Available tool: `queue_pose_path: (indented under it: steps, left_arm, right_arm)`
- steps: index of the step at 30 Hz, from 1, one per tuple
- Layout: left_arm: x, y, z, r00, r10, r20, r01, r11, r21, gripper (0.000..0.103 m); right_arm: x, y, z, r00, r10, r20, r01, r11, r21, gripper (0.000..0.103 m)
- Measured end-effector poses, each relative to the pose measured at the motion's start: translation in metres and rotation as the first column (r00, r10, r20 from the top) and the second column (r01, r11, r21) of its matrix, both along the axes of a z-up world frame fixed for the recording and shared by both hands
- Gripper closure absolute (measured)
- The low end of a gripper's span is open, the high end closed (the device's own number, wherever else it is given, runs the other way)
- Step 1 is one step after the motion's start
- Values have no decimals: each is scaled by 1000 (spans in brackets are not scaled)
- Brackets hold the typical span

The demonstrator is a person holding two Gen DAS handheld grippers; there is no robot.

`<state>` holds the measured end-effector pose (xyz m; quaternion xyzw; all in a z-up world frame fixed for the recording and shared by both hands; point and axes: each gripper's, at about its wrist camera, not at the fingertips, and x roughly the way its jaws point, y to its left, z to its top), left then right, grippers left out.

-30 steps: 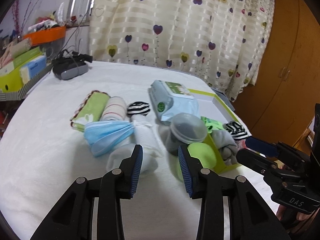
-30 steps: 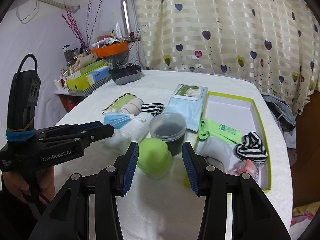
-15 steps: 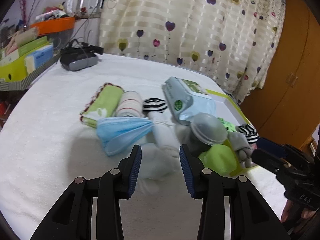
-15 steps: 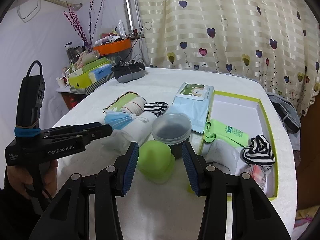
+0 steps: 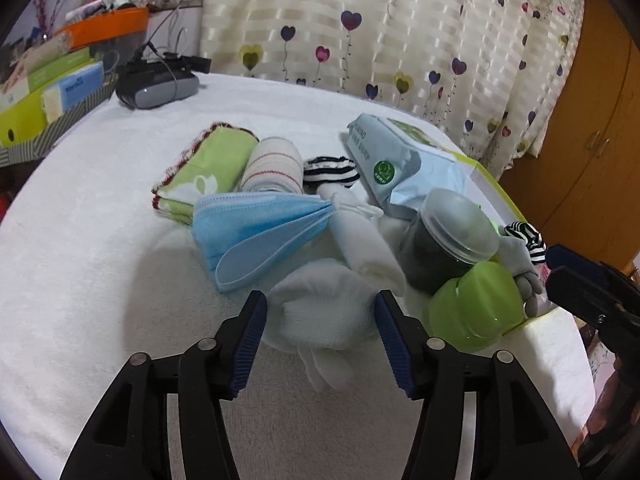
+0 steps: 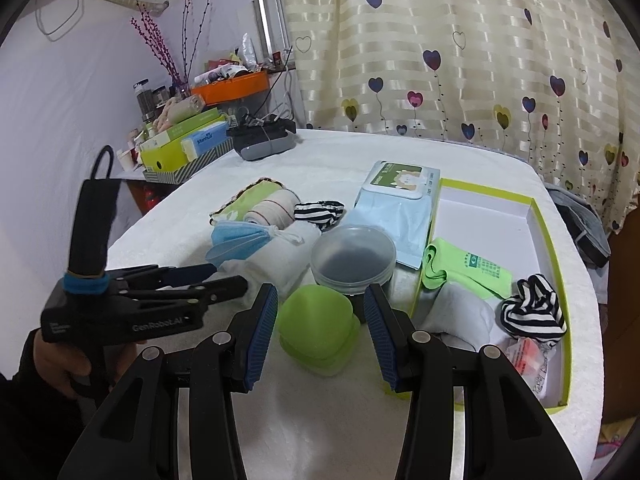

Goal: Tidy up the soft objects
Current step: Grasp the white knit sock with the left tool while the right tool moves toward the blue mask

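A pale white sock (image 5: 324, 312) lies bunched on the white table, right between the open fingers of my left gripper (image 5: 320, 320). Behind it lie a blue face mask (image 5: 256, 232), a rolled white cloth (image 5: 360, 236), a green towel (image 5: 204, 168), a striped roll (image 5: 272, 164) and a black-and-white striped sock (image 5: 328, 172). My right gripper (image 6: 320, 320) is open, with a green soft ball (image 6: 316, 328) between its fingers. The yellow-rimmed box (image 6: 500, 216) holds a green sock (image 6: 468, 272), a grey sock (image 6: 460, 316) and a striped sock (image 6: 532, 312).
A lidded plastic jar (image 6: 352, 260) and a wipes pack (image 6: 396, 200) stand beside the box. A dark headset (image 5: 156, 80) and stacked boxes (image 5: 44, 92) sit at the table's far left. A heart-patterned curtain hangs behind.
My left gripper has moved forward and opened wider, so the white sock now lies between its fingers. The right gripper has barely moved.
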<state>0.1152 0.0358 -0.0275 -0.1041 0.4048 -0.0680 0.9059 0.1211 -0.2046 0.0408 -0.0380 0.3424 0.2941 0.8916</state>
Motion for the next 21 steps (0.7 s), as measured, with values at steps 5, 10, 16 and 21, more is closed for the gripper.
queue_pose_path:
  steps: [5, 10, 16, 21]
  left_arm:
    - [4, -2, -7, 1000, -12, -18, 12, 1000, -12, 47]
    - [1, 4, -9, 1000, -16, -18, 15, 999, -52, 67]
    - [-11, 13, -1, 1000, -14, 10, 14, 997, -70, 74]
    - [-25, 31, 11, 998, 16, 58, -12, 997, -75, 74]
  right_arm:
    - [0, 1, 0, 1000, 2, 0, -2, 1000, 1, 57]
    - [1, 8, 2, 1000, 13, 6, -13, 1000, -8, 57]
    - [1, 22, 5, 1000, 23, 12, -23, 999, -26, 57]
    - [2, 43, 6, 999, 48, 13, -47, 998, -45, 57]
